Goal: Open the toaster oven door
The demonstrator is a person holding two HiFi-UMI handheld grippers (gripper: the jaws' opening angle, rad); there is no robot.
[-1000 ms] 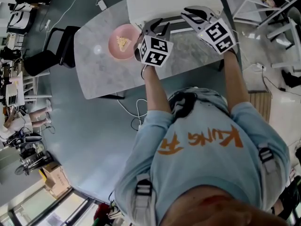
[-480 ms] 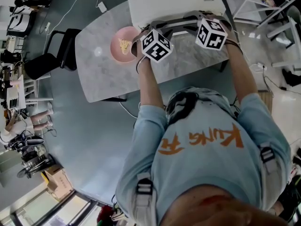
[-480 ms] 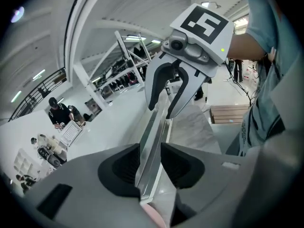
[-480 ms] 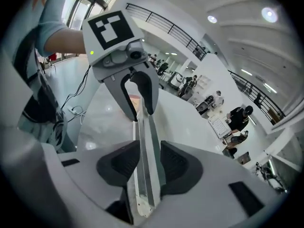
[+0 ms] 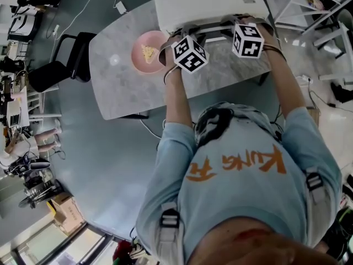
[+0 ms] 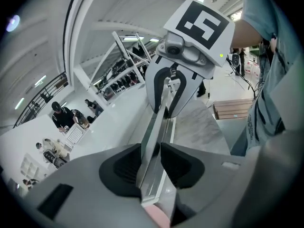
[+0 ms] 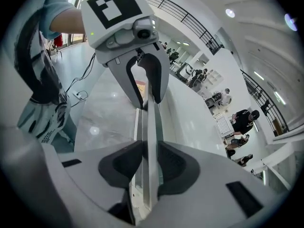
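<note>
Toaster oven [image 5: 204,1]: a white box with a smooth, flat top, seen from above.
Oven's place: at the far edge of a grey marble table [image 5: 121,87], straight ahead of the person.
Door handle [image 5: 212,27]: 1 straight, silvery metal bar that runs across the oven's front, just in front of its top edge.
Left gripper [image 6: 151,163]: it sits at the handle's left end. Its 2 dark pads are closed on the bar, 1 on each side, and both touch it.
Right gripper [image 7: 149,167]: it sits at the handle's right end. Its jaws are closing with the bar between them, and the pads already lie against the metal.
Grippers together: well apart along the same bar. Each gripper's view shows the other clamped further down it.
Marker cubes: 1 black-and-white cube on each gripper, just nearer the person than the handle.
Plate [image 5: 140,57]: pink and round, on the table just left of the oven, beside the left gripper.
Food [image 5: 148,52]: 1 small pale piece on the plate.
Person: leans over the table in a light blue shirt, with both forearms stretched towards the oven.
</note>
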